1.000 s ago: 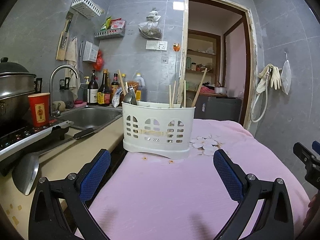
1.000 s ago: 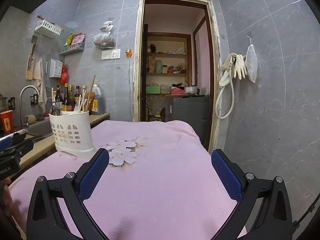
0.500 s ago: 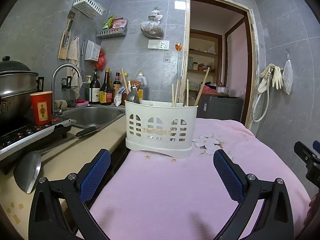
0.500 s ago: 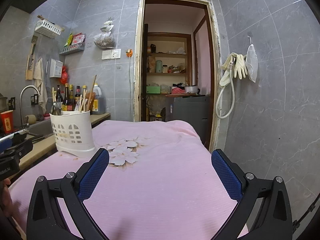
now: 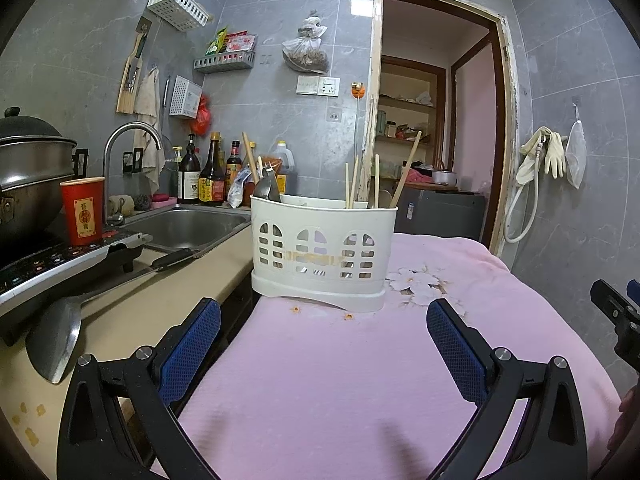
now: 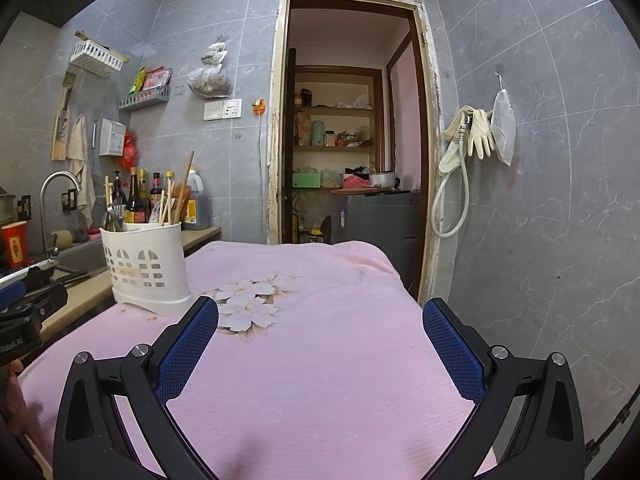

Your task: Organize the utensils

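1. Fingers [image 5: 188, 348] of the left gripper [image 5: 323, 346] are spread wide with nothing between them, above the pink cloth [image 5: 340, 380].
2. Right gripper [image 6: 320, 344] is likewise spread and empty, its blue pads [image 6: 454, 350] over the same cloth, well to the right of the caddy [image 6: 146, 266].
3. Caddy [image 5: 322, 254], white with arched cut-outs, stands upright on the cloth's left edge, straight ahead of the left gripper and apart from it.
4. Chopsticks [image 5: 374, 180] lean in its right part; a metal utensil [image 5: 267, 190] and another stick sit in its left part.
5. Printed white flowers [image 5: 420, 286] lie on the cloth just right of the caddy's base.
6. Beside the cloth, on the left, runs a beige counter [image 5: 160, 300] with a sink [image 5: 188, 228], a tap [image 5: 128, 140], bottles [image 5: 206, 176] and a red cup [image 5: 82, 210].
7. A ladle [image 5: 56, 336] lies on the counter, near the left gripper's left finger.
8. In the left view the right gripper's tip shows at the right edge.
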Demonstrator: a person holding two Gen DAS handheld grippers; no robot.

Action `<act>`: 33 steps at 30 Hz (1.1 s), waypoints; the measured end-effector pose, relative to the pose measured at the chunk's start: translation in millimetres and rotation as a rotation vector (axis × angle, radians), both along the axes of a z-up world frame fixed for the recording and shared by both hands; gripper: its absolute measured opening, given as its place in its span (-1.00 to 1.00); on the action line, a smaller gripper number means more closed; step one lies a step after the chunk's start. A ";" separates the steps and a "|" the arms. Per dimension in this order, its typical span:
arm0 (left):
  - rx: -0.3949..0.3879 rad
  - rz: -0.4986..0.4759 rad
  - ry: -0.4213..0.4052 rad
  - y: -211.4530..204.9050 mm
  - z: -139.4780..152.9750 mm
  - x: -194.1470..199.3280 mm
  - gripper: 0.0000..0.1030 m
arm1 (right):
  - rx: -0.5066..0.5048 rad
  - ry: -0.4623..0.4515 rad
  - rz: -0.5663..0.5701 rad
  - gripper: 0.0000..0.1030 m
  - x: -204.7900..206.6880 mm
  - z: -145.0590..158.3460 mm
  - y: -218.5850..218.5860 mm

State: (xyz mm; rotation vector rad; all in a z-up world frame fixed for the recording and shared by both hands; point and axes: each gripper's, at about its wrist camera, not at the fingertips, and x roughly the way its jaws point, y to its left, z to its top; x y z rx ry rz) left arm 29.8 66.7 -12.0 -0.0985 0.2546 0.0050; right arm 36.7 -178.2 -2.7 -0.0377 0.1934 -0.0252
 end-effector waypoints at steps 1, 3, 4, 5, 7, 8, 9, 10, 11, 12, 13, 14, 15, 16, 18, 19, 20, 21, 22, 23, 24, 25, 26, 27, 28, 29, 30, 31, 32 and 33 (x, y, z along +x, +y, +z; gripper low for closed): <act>-0.001 0.000 0.001 0.5 -0.4 0.0 0.96 | 0.000 -0.001 -0.001 1.00 -0.3 0.4 0.8; -0.003 0.000 0.002 0.9 -1.0 -0.3 0.96 | 0.000 -0.002 0.000 1.00 -0.1 1.0 1.6; -0.003 0.000 0.002 1.2 -1.3 -0.4 0.96 | 0.001 -0.001 0.000 1.00 -0.2 1.0 1.9; -0.003 0.000 0.001 1.4 -1.3 -0.4 0.96 | 0.002 -0.001 0.001 1.00 -0.4 1.0 2.4; -0.004 0.000 0.000 1.6 -1.5 -0.6 0.96 | 0.002 0.000 0.001 1.00 -0.2 1.6 2.0; -0.004 -0.001 0.001 1.6 -1.5 -0.6 0.96 | 0.002 0.000 0.001 1.00 -0.2 1.5 2.0; -0.003 0.001 0.001 1.3 -1.4 -0.7 0.96 | 0.002 0.000 0.001 1.00 -0.3 1.6 2.1; -0.003 0.001 0.000 1.4 -1.4 -0.7 0.96 | 0.002 0.000 0.001 1.00 -0.4 1.7 2.4; -0.003 0.000 0.000 1.4 -1.4 -0.7 0.96 | 0.003 -0.001 0.001 1.00 -0.6 1.8 2.9; -0.003 0.000 0.001 1.3 -1.4 -0.6 0.96 | 0.002 -0.001 0.000 1.00 -0.3 1.6 2.2; -0.003 0.000 0.001 1.2 -1.4 -0.7 0.96 | 0.002 -0.001 0.001 1.00 -0.2 1.6 2.1; -0.004 -0.001 0.001 1.6 -1.6 -0.7 0.96 | 0.002 -0.002 0.000 1.00 -0.5 1.9 2.9; -0.004 0.000 0.001 1.5 -1.6 -0.6 0.96 | 0.002 -0.002 0.000 1.00 -0.2 1.6 2.1; -0.003 -0.001 0.002 1.5 -1.6 -0.7 0.96 | 0.003 -0.002 0.001 1.00 0.6 2.1 1.9; -0.003 0.000 0.001 1.1 -1.6 -0.7 0.96 | 0.003 -0.001 0.001 1.00 0.5 2.0 1.9; -0.003 0.000 0.001 1.0 -1.6 -0.7 0.96 | 0.003 -0.001 0.001 1.00 0.5 1.9 2.0; -0.002 0.000 0.001 1.2 -1.7 -1.0 0.96 | 0.003 -0.001 0.001 1.00 0.4 1.9 2.0; -0.003 0.000 0.001 1.0 -1.6 -0.7 0.96 | 0.003 -0.002 0.001 1.00 0.5 2.0 2.1; -0.003 -0.001 0.002 1.1 -1.6 -0.6 0.96 | 0.003 -0.001 0.002 1.00 0.5 1.9 2.1; -0.003 -0.001 0.003 0.9 -1.6 -0.7 0.96 | 0.003 -0.001 0.002 1.00 0.4 2.0 2.8; -0.002 -0.001 0.003 1.1 -1.6 -0.6 0.96 | 0.004 -0.001 0.000 1.00 0.5 1.9 2.1; -0.001 -0.002 0.003 1.3 -1.6 -0.9 0.96 | 0.005 0.000 0.001 1.00 0.5 1.9 1.9; -0.001 -0.001 0.002 1.3 -1.6 -0.9 0.96 | 0.006 0.000 0.002 1.00 0.8 2.1 2.1; -0.001 -0.001 0.002 1.5 -1.6 -0.8 0.96 | 0.005 -0.001 0.001 1.00 0.7 2.2 2.5; 0.000 -0.002 0.002 1.6 -1.4 -0.9 0.96 | 0.004 0.000 0.001 1.00 0.8 2.2 2.2; 0.001 -0.002 0.002 1.8 -1.4 -0.9 0.96 | 0.005 0.000 0.001 1.00 0.8 2.4 3.0; 0.000 -0.002 0.002 1.6 -1.5 -1.0 0.96 | 0.007 0.000 0.003 1.00 0.8 2.2 2.2; -0.001 -0.002 0.002 1.6 -1.5 -0.9 0.96 | 0.008 0.000 0.003 1.00 0.8 2.6 2.2; -0.001 -0.002 0.002 1.7 -1.6 -0.9 0.96 | 0.008 -0.001 0.002 1.00 0.6 2.9 2.7; 0.000 -0.002 0.003 1.6 -1.6 -0.9 0.96 | 0.009 -0.001 0.002 1.00 0.5 3.4 2.4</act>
